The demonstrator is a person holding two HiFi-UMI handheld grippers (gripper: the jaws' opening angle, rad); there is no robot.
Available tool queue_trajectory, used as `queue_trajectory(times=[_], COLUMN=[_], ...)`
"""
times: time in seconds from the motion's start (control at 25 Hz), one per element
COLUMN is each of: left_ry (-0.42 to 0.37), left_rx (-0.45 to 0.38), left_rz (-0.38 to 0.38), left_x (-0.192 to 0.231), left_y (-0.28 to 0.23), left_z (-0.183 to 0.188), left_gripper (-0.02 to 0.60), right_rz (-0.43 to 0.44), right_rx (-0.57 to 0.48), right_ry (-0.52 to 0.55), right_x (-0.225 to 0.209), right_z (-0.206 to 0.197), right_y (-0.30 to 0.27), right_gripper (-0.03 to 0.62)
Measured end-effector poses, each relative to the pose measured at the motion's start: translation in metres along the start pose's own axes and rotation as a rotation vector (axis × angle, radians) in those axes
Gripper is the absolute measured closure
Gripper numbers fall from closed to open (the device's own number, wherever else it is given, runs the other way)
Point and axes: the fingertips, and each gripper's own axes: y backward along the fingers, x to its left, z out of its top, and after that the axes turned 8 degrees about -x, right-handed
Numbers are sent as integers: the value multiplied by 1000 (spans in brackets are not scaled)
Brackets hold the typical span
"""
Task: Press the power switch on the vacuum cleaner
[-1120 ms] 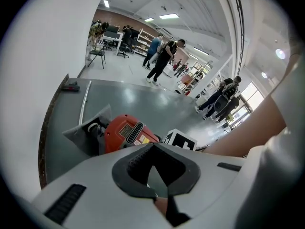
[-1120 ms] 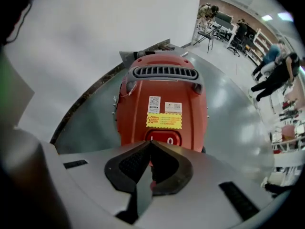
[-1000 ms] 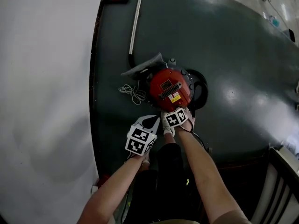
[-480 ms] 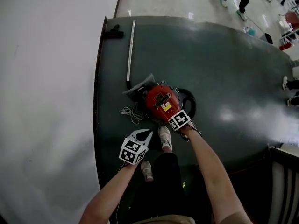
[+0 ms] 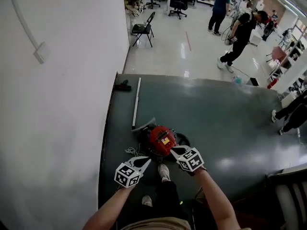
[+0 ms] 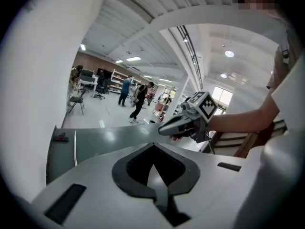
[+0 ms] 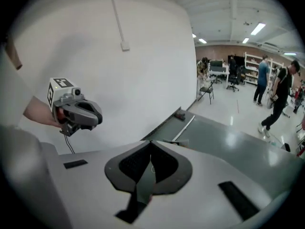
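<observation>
- Left hand-held gripper (image 5: 143, 161) and right hand-held gripper (image 5: 174, 150) are both closed and empty, held above the vacuum cleaner (image 5: 160, 140).
- A hasty reach down could miss its switch and shove the machine sideways.

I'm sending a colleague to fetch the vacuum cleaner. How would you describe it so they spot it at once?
Find the dark green mat beside the white wall. Near its wall-side edge sits the vacuum cleaner, a silver tube lying beyond it. It is the only red, round thing there.
</observation>
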Motion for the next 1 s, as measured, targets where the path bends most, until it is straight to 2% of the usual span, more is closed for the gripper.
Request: queue_trajectory(times=[0.12, 0.2, 0.36, 0.48, 0.6, 0.76, 0.88, 1.0], left_ry=[-138, -211, -267, -297, -310, -304, -321, -354], left_rx=[-30, -67, -151, -178, -202, -195, -168, -189], left_rz=[-79, -102, -169, -224, -218, -274, -288, -306], left_x=[-52, -88, -153, -203, -234, -264, -277, -291], left_y=[32, 48, 68, 76, 80, 85, 83, 83], left_z=[45, 75, 127, 150, 165, 179, 184, 187], left_gripper=[577, 577, 577, 577, 577, 577, 577, 577], right_rz=[-34, -63, -113, -140, -160, -163, -206, -259], right_rx=[-111, -173, -302, -394, -460, -567, -661, -698], right_ry=[51, 87, 148, 178, 174, 70, 53, 50], right_x=[38, 62, 102, 123, 126, 113, 98, 76], right_z=[47, 68, 101, 115, 124, 134, 136, 122], right_y=[62, 103, 175, 229, 279, 351, 404, 440], right_gripper=[583, 583, 583, 583, 583, 585, 585, 585])
